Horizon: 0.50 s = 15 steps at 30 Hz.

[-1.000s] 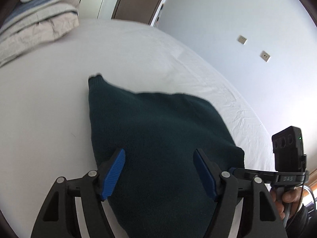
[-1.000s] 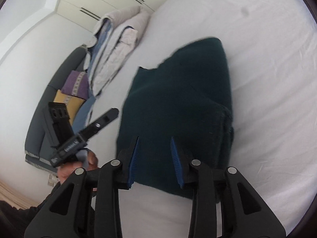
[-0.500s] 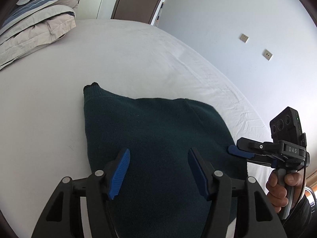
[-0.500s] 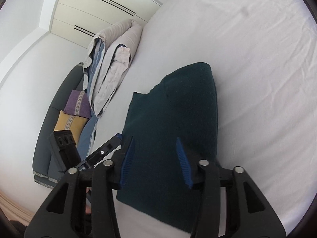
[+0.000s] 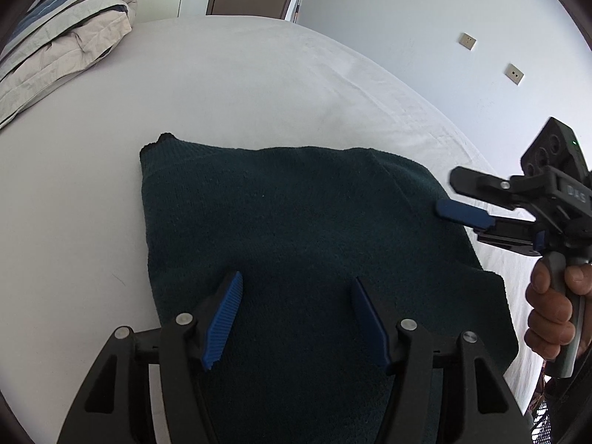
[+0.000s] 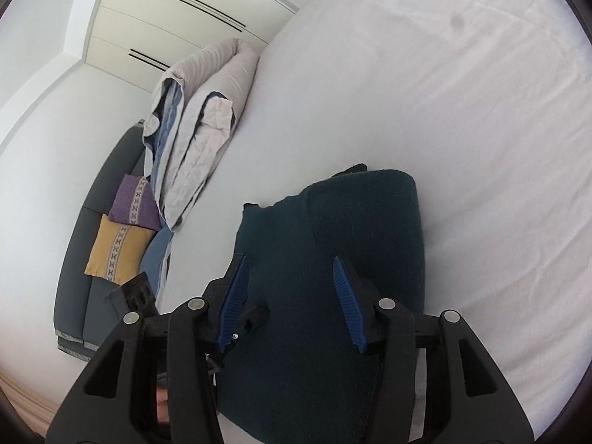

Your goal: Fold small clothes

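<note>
Dark green knit (image 5: 296, 222) lies folded on the bed (image 5: 240, 85); left gripper (image 5: 296, 296) and right gripper (image 6: 288, 281) both gape, grasping nothing

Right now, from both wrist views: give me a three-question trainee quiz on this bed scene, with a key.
1. True or false: the dark green knitted garment hangs in the air.
2. What holds the right gripper? A) a person's hand B) a stand C) nothing
3. Fill in: the grey and blue striped folded bedding lies at the edge of the white ____.

Key:
1. False: it lies flat on the sheet, with the left gripper over it, jaws apart and gripping nothing.
2. A: the hand grips its handle.
3. Bedsheet.
</note>
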Motion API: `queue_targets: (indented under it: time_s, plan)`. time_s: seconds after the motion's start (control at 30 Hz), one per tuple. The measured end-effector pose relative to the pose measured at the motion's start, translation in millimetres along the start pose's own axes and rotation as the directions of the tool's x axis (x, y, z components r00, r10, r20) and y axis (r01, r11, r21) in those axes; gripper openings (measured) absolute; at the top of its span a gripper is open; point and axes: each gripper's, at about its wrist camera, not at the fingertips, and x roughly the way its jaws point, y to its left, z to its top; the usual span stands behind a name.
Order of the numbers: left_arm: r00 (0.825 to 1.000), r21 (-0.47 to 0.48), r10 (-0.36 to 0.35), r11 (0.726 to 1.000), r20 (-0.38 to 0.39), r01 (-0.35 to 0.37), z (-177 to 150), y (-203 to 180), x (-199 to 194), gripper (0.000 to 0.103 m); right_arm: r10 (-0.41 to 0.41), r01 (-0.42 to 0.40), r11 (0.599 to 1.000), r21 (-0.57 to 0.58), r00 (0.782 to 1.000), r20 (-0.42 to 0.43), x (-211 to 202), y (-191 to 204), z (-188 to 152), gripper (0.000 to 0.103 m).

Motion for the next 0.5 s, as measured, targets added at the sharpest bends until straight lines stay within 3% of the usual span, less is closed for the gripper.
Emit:
queue_targets:
  time_s: [0.07, 0.5]
  plan:
    - [1.0, -0.001, 0.002, 1.0, 0.001, -0.002, -1, 0, 0, 0.063, -0.038, 0.039, 0.999, 0.011, 0.999, -0.033, 21, -9, 5, 0.045]
    - [1.0, 0.002, 0.009, 1.0, 0.008, -0.009, -3, -2, 2, 0.063, 0.085, -0.084, 0.996, -0.014, 0.995, 0.059, 27, -32, -1, 0.042]
